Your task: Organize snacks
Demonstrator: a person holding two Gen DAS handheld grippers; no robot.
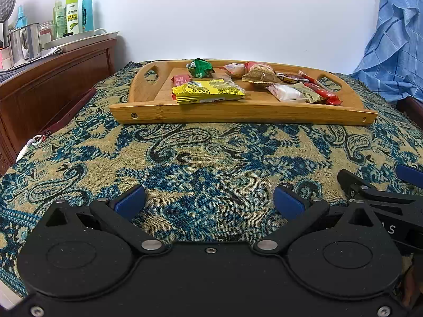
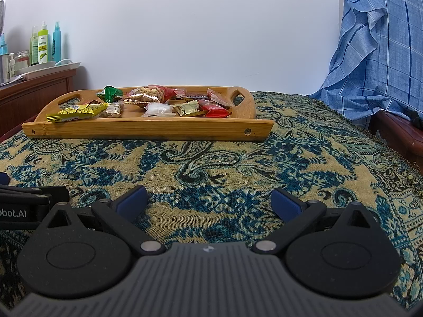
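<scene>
snack tray at the far side, both grippers low and empty

a shallow bamboo tray with cut-out handles (image 1: 148, 89) sits on the far part of a tan cloth with a blue and black paisley pattern (image 1: 201, 153). all the snacks lie inside it. a flat yellow foil packet (image 1: 208, 92) rests at the near left, partly over a red wrapper (image 1: 181, 80). a crumpled green wrapper (image 1: 200, 67) lies behind them toward the far rim. a gold foil packet (image 1: 257, 76) lies near the middle, a white pillow-shaped packet (image 1: 286, 92) is on the near right, and a long red stick packet (image 1: 321, 91) lies just right of it.

the left gripper (image 1: 210, 202) hovers low over the near cloth, blue-padded fingers spread wide with nothing between them. the right gripper (image 2: 208, 202) is just beside it on the right, likewise spread wide and empty. both are well apart from the tray.

on the far left a dark wooden cabinet (image 1: 53, 79) carries green and blue plastic spray bottles (image 1: 72, 13). a blue checked cloth (image 2: 380, 47) hangs at the far right.
</scene>
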